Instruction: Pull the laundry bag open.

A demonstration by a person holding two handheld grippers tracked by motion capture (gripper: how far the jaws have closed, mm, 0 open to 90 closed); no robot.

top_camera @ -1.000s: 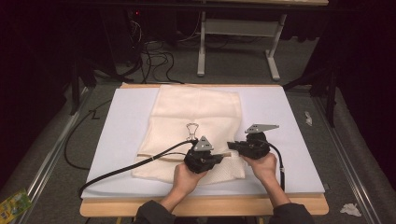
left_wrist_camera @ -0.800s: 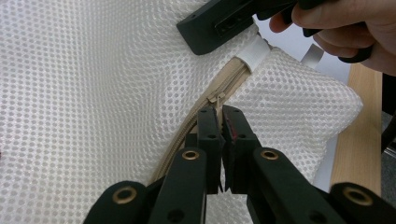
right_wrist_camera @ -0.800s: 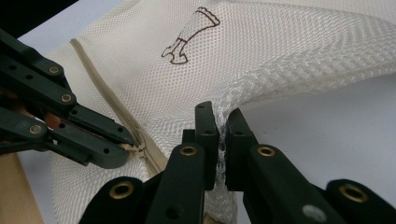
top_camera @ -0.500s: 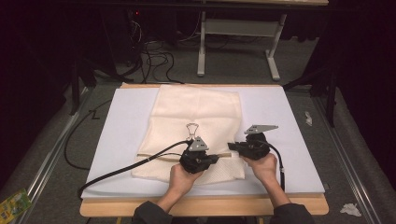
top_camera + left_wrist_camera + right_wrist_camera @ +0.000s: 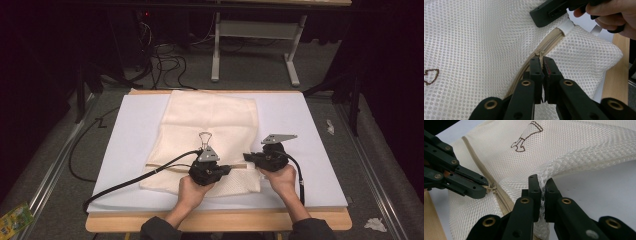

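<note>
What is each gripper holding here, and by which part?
Left gripper is shut on the zipper pull of the mesh laundry bag; right gripper pinches the bag's mesh edge.

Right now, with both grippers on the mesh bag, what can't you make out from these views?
- Zipper pull: left gripper view, the jaws cover part of it, so I can't tell how they grip it.
- Zipper lower end: right gripper view, hidden behind the right gripper.
- Bag contents: all views, mesh too fine to see through.
- Brown print: both gripper views, cut by frame edges.
- Left gripper tips: high view, hidden under its body.
</note>
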